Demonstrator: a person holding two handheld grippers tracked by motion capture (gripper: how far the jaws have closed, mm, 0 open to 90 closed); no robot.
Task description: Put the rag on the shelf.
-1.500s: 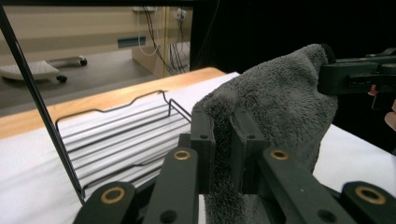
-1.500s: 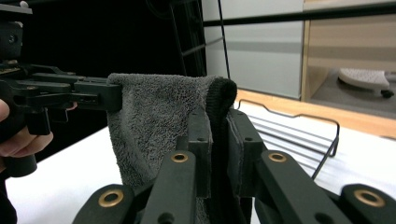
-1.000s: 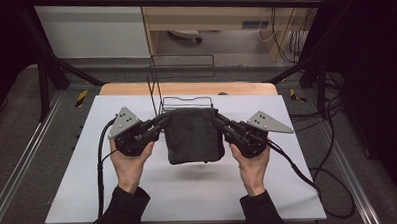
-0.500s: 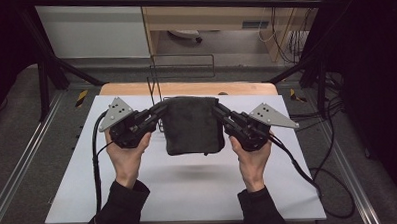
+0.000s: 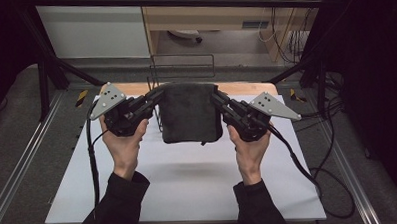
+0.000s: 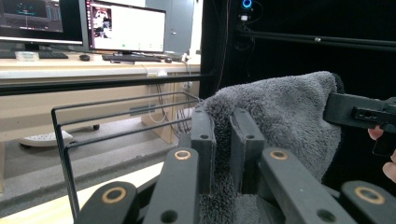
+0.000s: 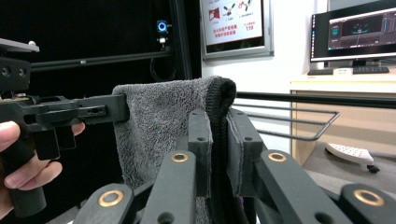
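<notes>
Grey towel (image 5: 190,112) pinched at both top corners, left gripper (image 5: 153,97) and right gripper (image 5: 220,98) clenched on it, hanging clear above the desk's (image 5: 189,187) far edge before the wire rack (image 5: 181,67); draping not yet done.

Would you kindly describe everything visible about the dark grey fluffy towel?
The dark grey fluffy towel is plush terry cloth, folded double, hanging as a rough rectangle above the white table mat. The left gripper and right gripper each pinch an upper corner, jaws shut on it. A black wire rack stands just behind it.

Dark grey fluffy towel (image 5: 190,112), folded, hanging above the table
</notes>
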